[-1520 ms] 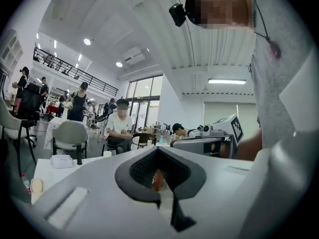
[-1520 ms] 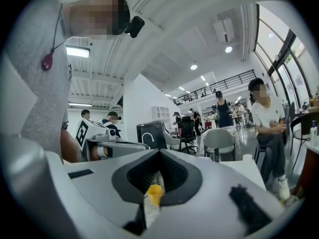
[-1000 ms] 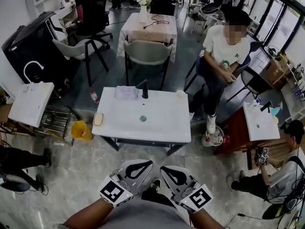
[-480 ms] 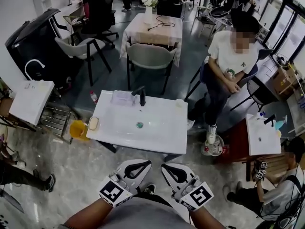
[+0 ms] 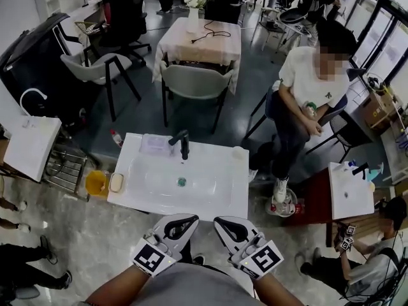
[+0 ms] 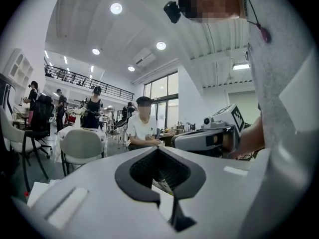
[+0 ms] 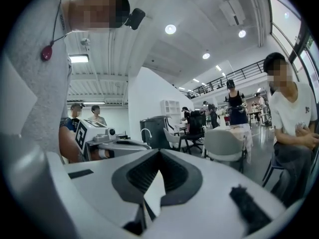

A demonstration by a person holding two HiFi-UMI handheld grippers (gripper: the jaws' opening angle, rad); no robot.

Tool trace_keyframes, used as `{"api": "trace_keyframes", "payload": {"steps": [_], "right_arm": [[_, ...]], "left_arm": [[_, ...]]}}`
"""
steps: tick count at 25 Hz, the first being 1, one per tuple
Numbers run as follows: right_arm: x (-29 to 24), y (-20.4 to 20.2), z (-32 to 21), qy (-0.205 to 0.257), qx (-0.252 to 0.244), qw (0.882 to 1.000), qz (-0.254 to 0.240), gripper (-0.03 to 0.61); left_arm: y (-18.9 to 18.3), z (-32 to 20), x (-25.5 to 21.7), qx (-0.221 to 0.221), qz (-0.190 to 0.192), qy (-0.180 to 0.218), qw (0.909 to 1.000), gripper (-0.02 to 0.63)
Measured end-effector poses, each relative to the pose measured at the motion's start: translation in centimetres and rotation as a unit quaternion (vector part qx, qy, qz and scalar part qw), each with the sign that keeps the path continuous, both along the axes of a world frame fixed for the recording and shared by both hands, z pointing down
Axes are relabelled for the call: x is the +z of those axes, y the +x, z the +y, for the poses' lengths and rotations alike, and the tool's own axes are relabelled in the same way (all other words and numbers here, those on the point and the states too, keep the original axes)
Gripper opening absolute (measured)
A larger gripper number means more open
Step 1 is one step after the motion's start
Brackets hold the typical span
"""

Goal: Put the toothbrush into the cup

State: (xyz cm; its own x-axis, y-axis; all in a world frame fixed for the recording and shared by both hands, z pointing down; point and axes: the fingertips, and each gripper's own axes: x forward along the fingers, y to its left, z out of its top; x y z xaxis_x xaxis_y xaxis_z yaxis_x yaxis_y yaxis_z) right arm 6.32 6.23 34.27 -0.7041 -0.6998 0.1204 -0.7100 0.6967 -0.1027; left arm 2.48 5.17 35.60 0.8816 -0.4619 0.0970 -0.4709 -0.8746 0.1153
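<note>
**Head view.** White sink (image 5: 210, 203) with a drain (image 5: 182, 182) mid-basin. Its near edge lies just ahead of both sets of fingertips. A small white cup (image 5: 239, 152) stands on the far right corner, well ahead of the right tips; its contents are too small to tell. Toothbrush not made out. The faucet (image 5: 183, 144) is at far middle with a pale tray (image 5: 155, 143) left of it, and soap (image 5: 116, 182) on the left rim. Left gripper (image 5: 182, 222) and right gripper (image 5: 223, 224) sit side by side, about level, pointing at the sink. There is open floor to the left and a seated person (image 5: 299, 88) past the right corner.

**Left gripper view.** Left gripper (image 6: 158, 151) has its fingers pressed together with nothing between. The right gripper (image 6: 214, 136) is close alongside.

**Right gripper view.** Right gripper (image 7: 159, 153) has its fingers together and empty. The left gripper (image 7: 107, 141) is just beside it.
</note>
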Motion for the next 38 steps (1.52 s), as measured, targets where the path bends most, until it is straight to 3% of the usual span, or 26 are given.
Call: {"api": "trace_keyframes", "payload": {"steps": [10, 22, 28, 32, 34, 38], "right_arm": [[3.3, -0.6, -10.5, -0.030, 0.019, 0.999, 0.039, 0.012], [9.4, 0.7, -20.1, -0.068, 0.041, 0.987, 0.139, 0.014], [13.6, 1.9, -24.3, -0.106, 0.005, 0.970, 0.220, 0.014], [17.4, 2.2, -26.4, -0.130, -0.037, 0.949, 0.285, 0.014], [19.3, 2.3, -27.3, -0.143, -0.056, 0.940, 0.304, 0.014], [23.0, 2.4, -28.8, -0.173, -0.086, 0.922, 0.335, 0.014]], "left_arm": [[-0.6, -10.5, 2.8, 0.029, 0.003, -0.003, 0.9996, 0.008], [-0.7, -18.8, 7.0, 0.031, 0.003, -0.006, 0.9995, 0.008], [0.9, -21.5, 9.2, 0.000, 0.013, -0.023, 0.9997, 0.006], [1.9, -23.2, 10.8, -0.015, 0.017, -0.024, 0.9995, 0.008], [2.2, -23.8, 11.9, -0.015, 0.014, -0.013, 0.9997, 0.008], [2.5, -25.1, 13.7, -0.034, 0.022, -0.030, 0.9987, 0.008]]}}
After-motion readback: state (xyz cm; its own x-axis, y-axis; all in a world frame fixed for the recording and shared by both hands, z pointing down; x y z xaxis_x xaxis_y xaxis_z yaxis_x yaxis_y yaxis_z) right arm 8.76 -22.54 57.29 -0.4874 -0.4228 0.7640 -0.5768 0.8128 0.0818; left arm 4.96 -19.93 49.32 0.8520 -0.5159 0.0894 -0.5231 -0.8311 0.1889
